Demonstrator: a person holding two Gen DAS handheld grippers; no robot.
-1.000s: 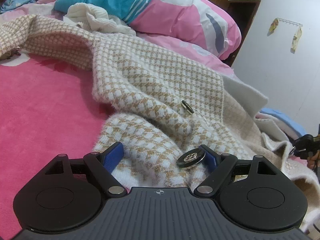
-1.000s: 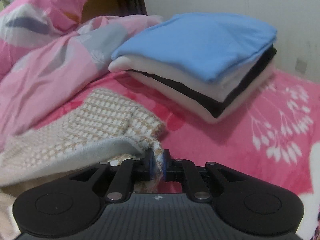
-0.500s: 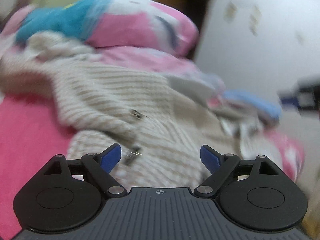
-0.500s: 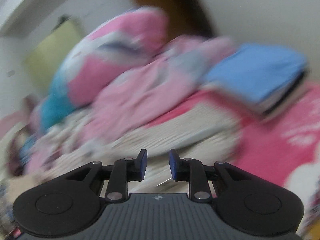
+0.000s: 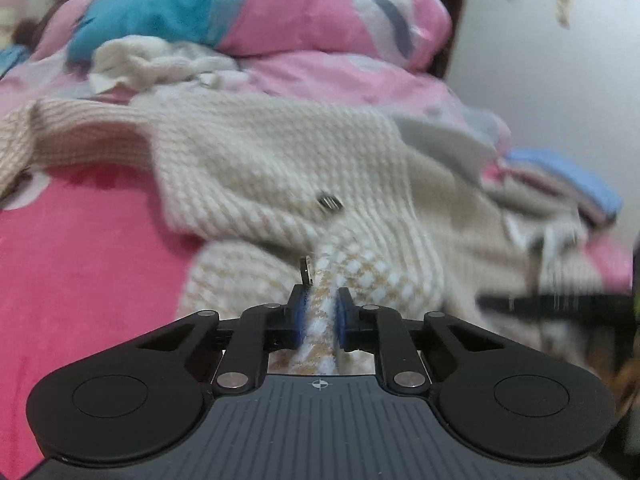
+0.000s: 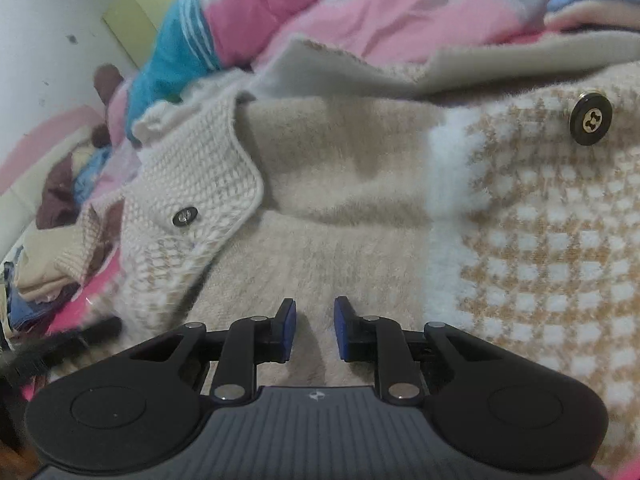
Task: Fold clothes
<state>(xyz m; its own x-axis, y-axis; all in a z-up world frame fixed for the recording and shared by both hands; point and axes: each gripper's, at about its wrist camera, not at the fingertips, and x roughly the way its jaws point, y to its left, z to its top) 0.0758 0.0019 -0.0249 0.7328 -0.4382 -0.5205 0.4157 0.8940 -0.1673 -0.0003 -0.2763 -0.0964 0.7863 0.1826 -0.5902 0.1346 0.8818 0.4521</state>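
Note:
A beige and white houndstooth cardigan with black buttons lies crumpled across the pink bed. My left gripper is shut on a fold of its front edge, just below a black button. In the right wrist view the cardigan fills the frame, its plain beige inside showing. My right gripper hovers over that inside face, jaws slightly apart, with nothing between them. One button sits at the upper right, another button on the turned-back flap at the left.
A pink, blue and white duvet is heaped behind the cardigan, with a cream garment on it. Folded clothes with a blue top sit at the right by the white wall. More clothes pile at the left of the right wrist view.
My left gripper has shut on the cardigan's front edge; it stood open before. My right gripper let go of the cardigan's corner, swung left and now hangs open over the garment's inside.

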